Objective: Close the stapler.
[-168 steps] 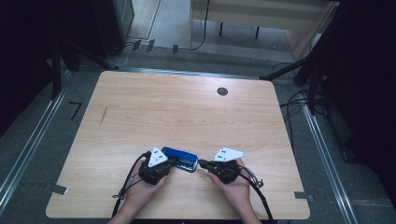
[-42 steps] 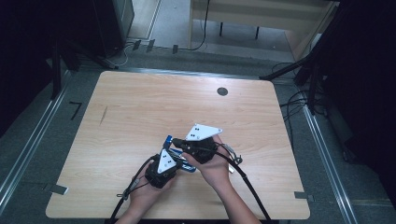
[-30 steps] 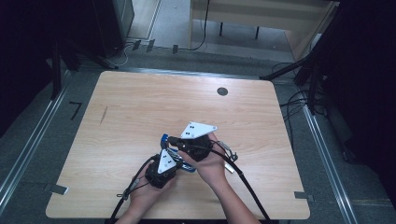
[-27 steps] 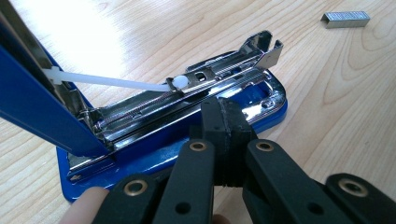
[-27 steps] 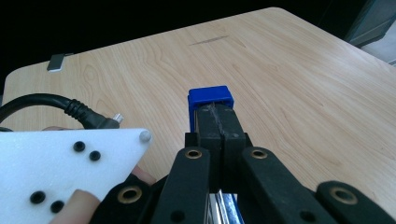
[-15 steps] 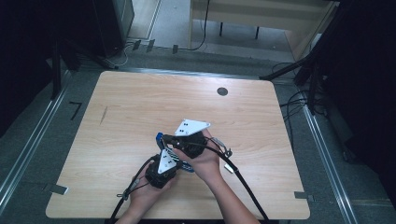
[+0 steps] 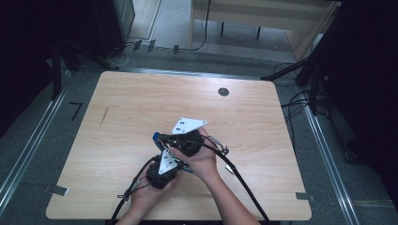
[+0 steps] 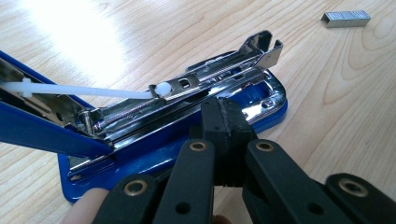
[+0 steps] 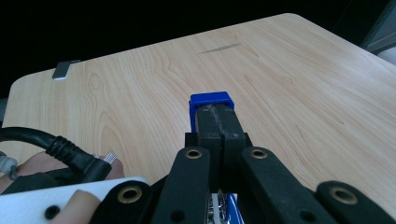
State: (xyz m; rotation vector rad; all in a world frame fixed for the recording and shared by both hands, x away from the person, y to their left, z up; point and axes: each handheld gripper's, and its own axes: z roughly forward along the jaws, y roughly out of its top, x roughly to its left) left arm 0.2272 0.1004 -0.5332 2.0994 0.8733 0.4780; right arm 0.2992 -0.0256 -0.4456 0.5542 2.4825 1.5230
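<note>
Stapler (image 8: 177,112), staple strip (image 8: 346,18): one each.

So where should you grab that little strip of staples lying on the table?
Probably across its two long sides, coming straight down from above. The strip of staples lies flat and alone on the bare table, apart from the opened blue stapler. It is thin and narrow, so a gripper pinching its long edges should catch it best.

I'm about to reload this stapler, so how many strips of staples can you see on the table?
1. A single staple strip lies on the bare wooden table, apart from the opened blue stapler, past its front end in the left gripper view. Others may be hidden behind the hands.
</note>
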